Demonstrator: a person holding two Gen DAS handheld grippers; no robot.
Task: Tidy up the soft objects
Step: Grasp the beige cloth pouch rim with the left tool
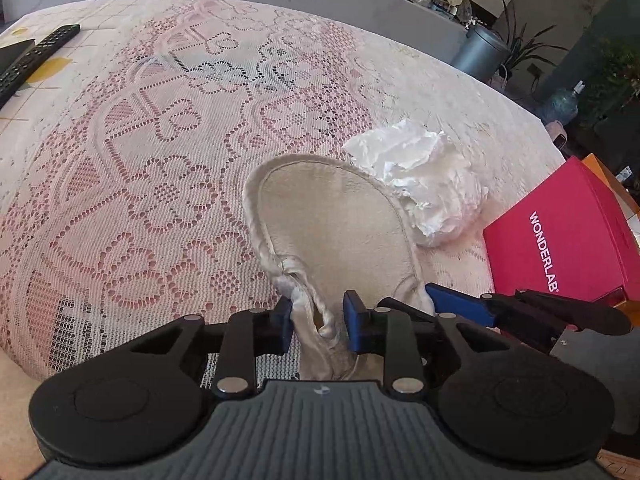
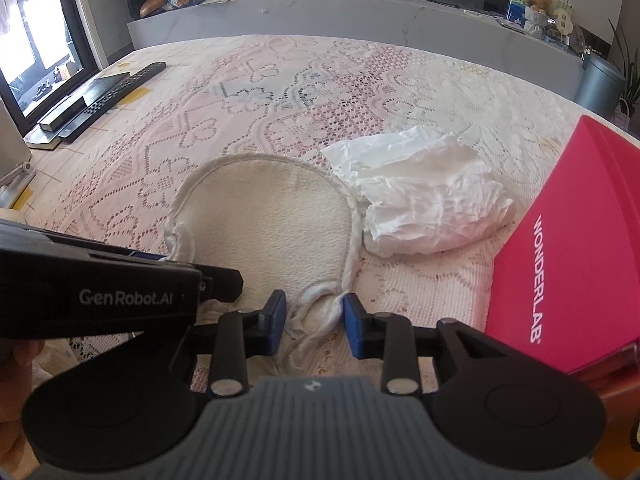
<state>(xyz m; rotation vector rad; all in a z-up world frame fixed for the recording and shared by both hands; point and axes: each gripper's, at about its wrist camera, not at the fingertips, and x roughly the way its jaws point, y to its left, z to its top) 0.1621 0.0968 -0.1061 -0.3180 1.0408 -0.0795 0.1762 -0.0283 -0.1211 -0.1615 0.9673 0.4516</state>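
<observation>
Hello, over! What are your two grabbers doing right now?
Left gripper pinching cream cloth's near edge. Right gripper around its other corner, grip unclear. Crumpled white cloth lies beside it.

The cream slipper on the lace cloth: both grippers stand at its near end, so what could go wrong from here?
1. The right gripper has only thin edging of the cream slipper between its pads; it may slip out on lifting.
2. The crumpled white paper touches the slipper's far side and could be dragged along.
3. The pads sit close to the lace cloth and might snag it.
</observation>
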